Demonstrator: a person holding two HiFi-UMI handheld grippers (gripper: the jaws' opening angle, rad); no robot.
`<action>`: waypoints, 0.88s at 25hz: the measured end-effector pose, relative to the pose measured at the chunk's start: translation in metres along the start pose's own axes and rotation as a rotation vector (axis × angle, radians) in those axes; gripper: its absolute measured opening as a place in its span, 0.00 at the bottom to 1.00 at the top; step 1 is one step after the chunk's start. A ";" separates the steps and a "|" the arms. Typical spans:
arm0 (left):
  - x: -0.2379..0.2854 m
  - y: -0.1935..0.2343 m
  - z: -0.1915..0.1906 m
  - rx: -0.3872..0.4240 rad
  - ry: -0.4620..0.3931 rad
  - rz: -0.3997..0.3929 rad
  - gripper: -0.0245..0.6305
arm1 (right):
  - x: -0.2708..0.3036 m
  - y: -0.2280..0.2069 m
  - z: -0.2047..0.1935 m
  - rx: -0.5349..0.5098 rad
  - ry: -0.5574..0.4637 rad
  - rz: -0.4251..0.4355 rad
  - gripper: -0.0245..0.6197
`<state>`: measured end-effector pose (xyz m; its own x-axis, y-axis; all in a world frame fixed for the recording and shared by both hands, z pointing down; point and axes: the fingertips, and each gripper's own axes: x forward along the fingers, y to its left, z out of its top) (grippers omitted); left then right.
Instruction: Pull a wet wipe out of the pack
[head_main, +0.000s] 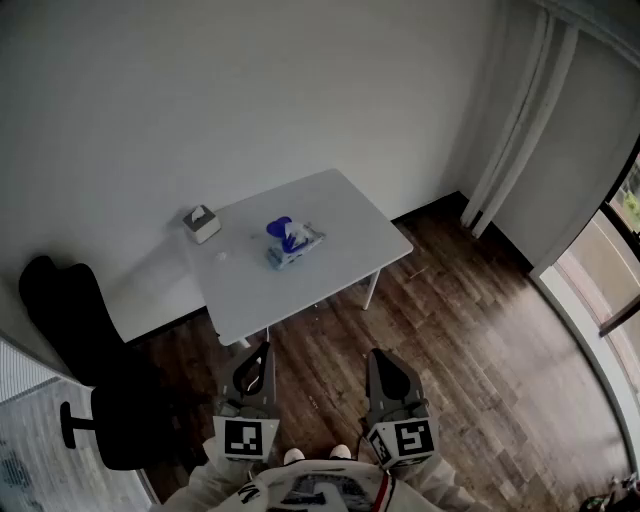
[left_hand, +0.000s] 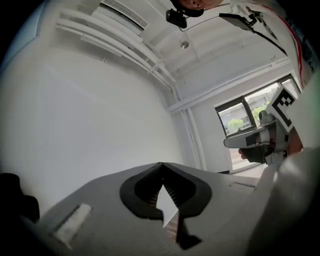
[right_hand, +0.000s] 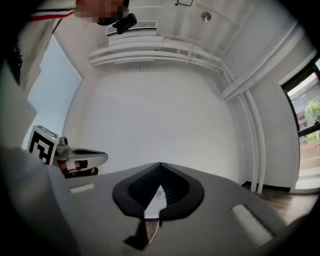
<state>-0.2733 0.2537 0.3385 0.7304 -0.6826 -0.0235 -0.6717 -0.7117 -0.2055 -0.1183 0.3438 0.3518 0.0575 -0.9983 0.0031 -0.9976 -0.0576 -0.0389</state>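
Observation:
The wet wipe pack (head_main: 293, 243) lies near the middle of the white table (head_main: 345, 205), its blue lid (head_main: 279, 228) flipped up and a white wipe poking out. Both grippers are held close to the person's body, well short of the table and above the wooden floor. The left gripper (head_main: 262, 352) (left_hand: 161, 166) points level at the table with its jaws together and nothing between them. The right gripper (head_main: 376, 356) (right_hand: 160, 165) is beside it, jaws also together and empty. Neither gripper view shows the pack clearly.
A small grey tissue box (head_main: 202, 223) stands at the table's far left corner. A black office chair (head_main: 80, 340) is left of the table. A white wall runs behind the table, with curtains (head_main: 510, 130) and a window at right. Dark wooden floor (head_main: 470, 340) surrounds the table.

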 end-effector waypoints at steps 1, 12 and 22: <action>0.002 -0.002 0.000 -0.008 0.008 0.003 0.04 | 0.000 -0.005 0.000 0.004 0.003 -0.003 0.04; 0.017 -0.029 0.001 -0.017 0.021 -0.019 0.04 | -0.009 -0.035 -0.008 0.027 0.014 -0.025 0.04; 0.027 -0.095 0.003 0.006 0.042 -0.167 0.05 | -0.037 -0.066 -0.011 0.052 0.002 -0.009 0.05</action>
<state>-0.1895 0.3032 0.3542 0.8258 -0.5615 0.0521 -0.5409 -0.8149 -0.2085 -0.0555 0.3844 0.3652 0.0668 -0.9978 0.0053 -0.9936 -0.0670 -0.0907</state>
